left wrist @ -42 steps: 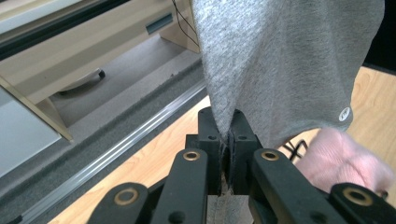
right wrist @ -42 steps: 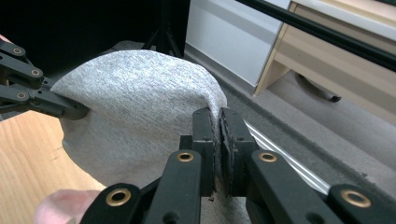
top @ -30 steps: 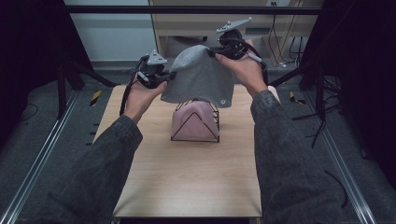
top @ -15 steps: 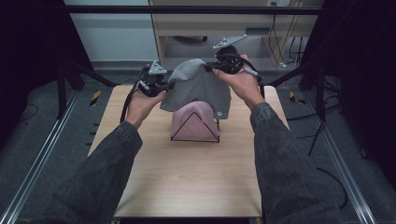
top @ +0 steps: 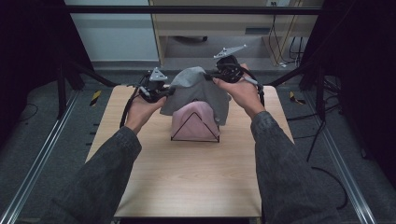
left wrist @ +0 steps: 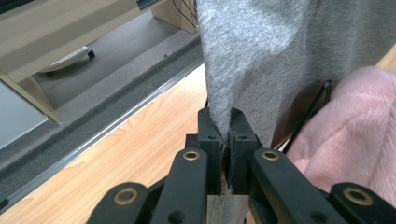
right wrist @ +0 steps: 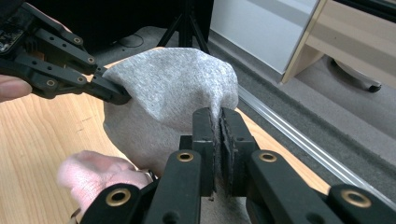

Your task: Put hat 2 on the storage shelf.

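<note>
The left tongs [top: 164, 91] and right tongs [top: 211, 76] are each pinching an edge of the soft grey knitted cloth [top: 196, 91], jaws clamped tight on fabric. The cloth is hanging between them, draping just below over the pink fuzzy cloth on a black wire triangular rack [top: 194, 123] on the pale wooden desk [top: 187, 177]. Uneven lowering could snag the rack's wire and tip it.

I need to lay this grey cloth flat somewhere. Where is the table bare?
The table is bare from the wire rack and its pink cloth to the near edge. Farther back is crowded: both tongs hold the grey cloth there.
</note>
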### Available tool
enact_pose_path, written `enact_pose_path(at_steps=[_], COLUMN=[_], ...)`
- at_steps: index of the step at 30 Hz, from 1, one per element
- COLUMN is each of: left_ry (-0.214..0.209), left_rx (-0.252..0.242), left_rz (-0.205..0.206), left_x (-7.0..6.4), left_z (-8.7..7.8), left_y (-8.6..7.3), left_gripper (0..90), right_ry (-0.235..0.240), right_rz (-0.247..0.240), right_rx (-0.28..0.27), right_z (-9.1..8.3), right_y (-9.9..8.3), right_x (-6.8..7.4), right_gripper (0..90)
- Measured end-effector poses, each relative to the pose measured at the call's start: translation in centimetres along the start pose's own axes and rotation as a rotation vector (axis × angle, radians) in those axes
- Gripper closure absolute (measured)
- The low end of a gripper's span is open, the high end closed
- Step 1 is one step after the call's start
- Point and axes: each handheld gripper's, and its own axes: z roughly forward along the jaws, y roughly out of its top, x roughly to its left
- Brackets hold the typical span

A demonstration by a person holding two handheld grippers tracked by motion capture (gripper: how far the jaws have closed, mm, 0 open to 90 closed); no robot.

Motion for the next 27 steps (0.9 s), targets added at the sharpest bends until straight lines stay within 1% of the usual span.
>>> enact_pose_path(at_steps=[4,11,14,17,27], left_ry=[-0.001,-0.006,-0.006,-0.009,-0.020], left_rx=[0.005,0.014,0.020,0.021,0.034], left_rz=[0.010,-0.009,-0.005,-0.013,-0.020], left_x=[-0.3,-0.2,-0.4,-0.5,-0.6], left_z=[0.0,0.0,0.0,0.0,0.1], left_y=[-0.4,-1.0,-1.2,-1.6,-2.5], left_gripper=[86.2,86.1,86.1,86.1,86.1], right_ry=[0.002,0.010,0.014,0.015,0.019], right_rz=[0.009,0.014,0.015,0.018,0.026], right_rx=[0.006,0.010,0.015,0.014,0.044], right_z=[0.1,0.2,0.2,0.3,1.0], right_y=[-0.5,-1.0,-1.2,-1.6,-2.8], right_x=[0.0,0.3,0.4,0.4,0.6], right_gripper=[85.6,85.5,85.5,85.4,85.3])
